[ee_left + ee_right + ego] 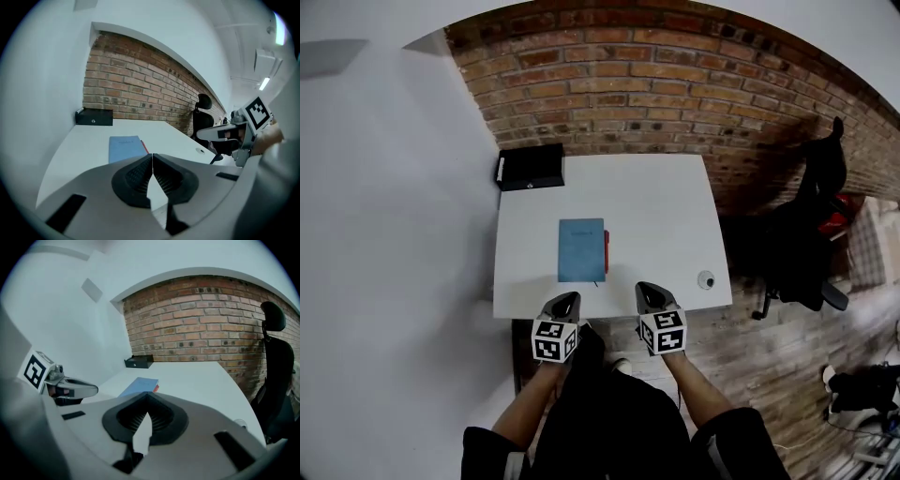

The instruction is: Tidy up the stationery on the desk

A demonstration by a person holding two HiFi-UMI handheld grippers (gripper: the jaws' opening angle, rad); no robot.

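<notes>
**Notebook and pen wait mid-table, both hand-held grippers closed and empty**

The blue notebook [580, 249] lies flat in the middle of the table [656, 197], a little toward the near edge, its long sides running near to far. It is a thin rectangle with a matte, cloth-like cover. A slim red pen [607, 251] lies along its right edge, touching or just beside it, and parallel to it. The two sit squarely, so they may count as tidy already, or they may be the things yet to be put away; the pictures do not settle which.

At the far left corner a black box [530, 167] sits against the wall, low and hard-edged with a small round fitting on its front. It looks like a drawer or case, and I judge it the likely home for the stationery. Near the right near corner is a small round disc [705, 279], probably a cable port set into the top. The table is smooth, white and otherwise bare.

The left hand-held gripper [563, 305] and the right hand-held gripper [652, 296] hover side by side over the near edge, pointing toward the notebook, apart from it. Each has its ribbed black pads pressed tip to tip with nothing between them. They would have to open before taking anything.

Behind the table is a rough red brick wall [675, 84], and a black office chair [811, 225] stands off to the right on a wooden floor.
</notes>
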